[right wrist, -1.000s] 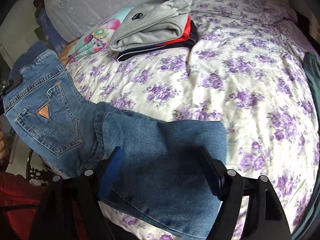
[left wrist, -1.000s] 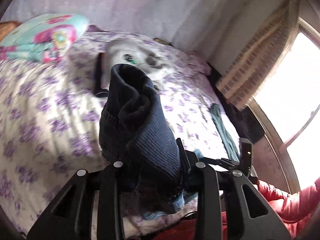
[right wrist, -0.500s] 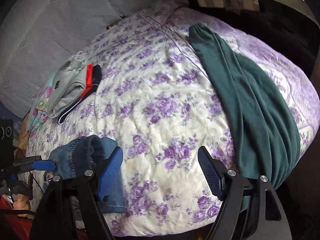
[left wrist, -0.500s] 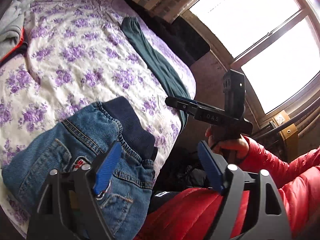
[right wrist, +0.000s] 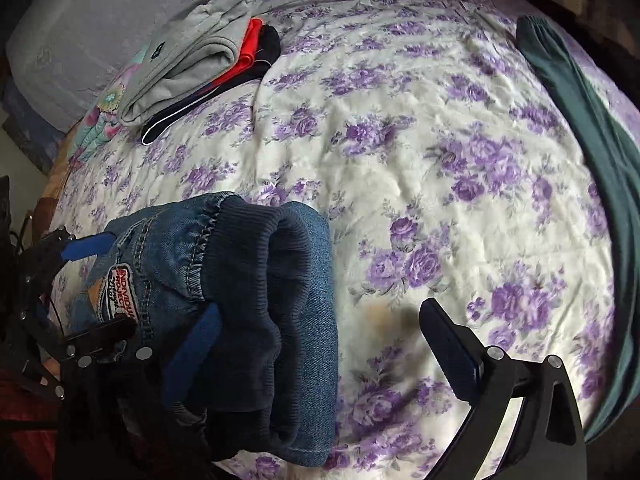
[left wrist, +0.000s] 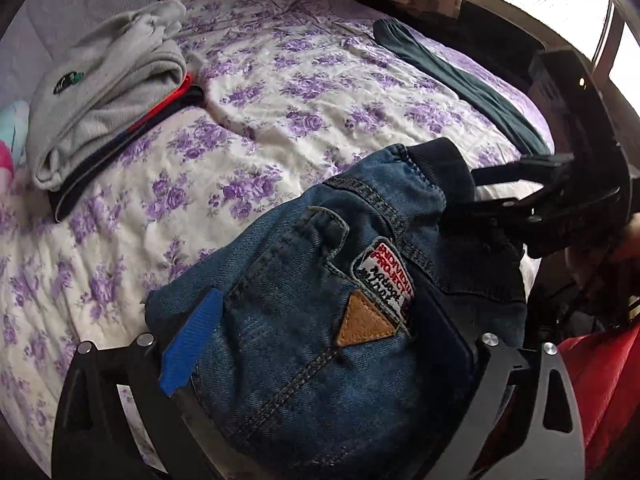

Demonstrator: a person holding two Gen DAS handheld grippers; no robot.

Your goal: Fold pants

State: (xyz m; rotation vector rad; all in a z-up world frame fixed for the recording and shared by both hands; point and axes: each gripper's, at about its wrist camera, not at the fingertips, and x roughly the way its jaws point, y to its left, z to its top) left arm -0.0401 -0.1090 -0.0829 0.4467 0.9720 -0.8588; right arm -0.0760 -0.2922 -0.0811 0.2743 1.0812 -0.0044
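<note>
The folded blue denim pants [left wrist: 320, 320] with a dark ribbed waistband lie on the flowered bedspread near its front edge. They also show in the right wrist view [right wrist: 248, 288]. My left gripper [left wrist: 320, 356] is open, its fingers standing wide on either side of the bundle, over the pocket patch. My right gripper [right wrist: 320, 356] is open; its left finger [right wrist: 192, 352] rests at the waistband and its right finger [right wrist: 452, 344] is over bare bedspread. The right gripper also shows in the left wrist view [left wrist: 520, 188], beside the waistband.
A stack of folded clothes with a grey garment on top [left wrist: 104, 92] lies at the far left of the bed [left wrist: 320, 80]. It also shows in the right wrist view [right wrist: 192, 60]. Dark green pants [right wrist: 592, 152] lie along the right edge. A flowered pillow [right wrist: 100, 120] is behind the stack.
A second ago my left gripper was shut on the waistband, holding the pants up. Both grippers have since opened and the folded pants lie on the bed between them.
</note>
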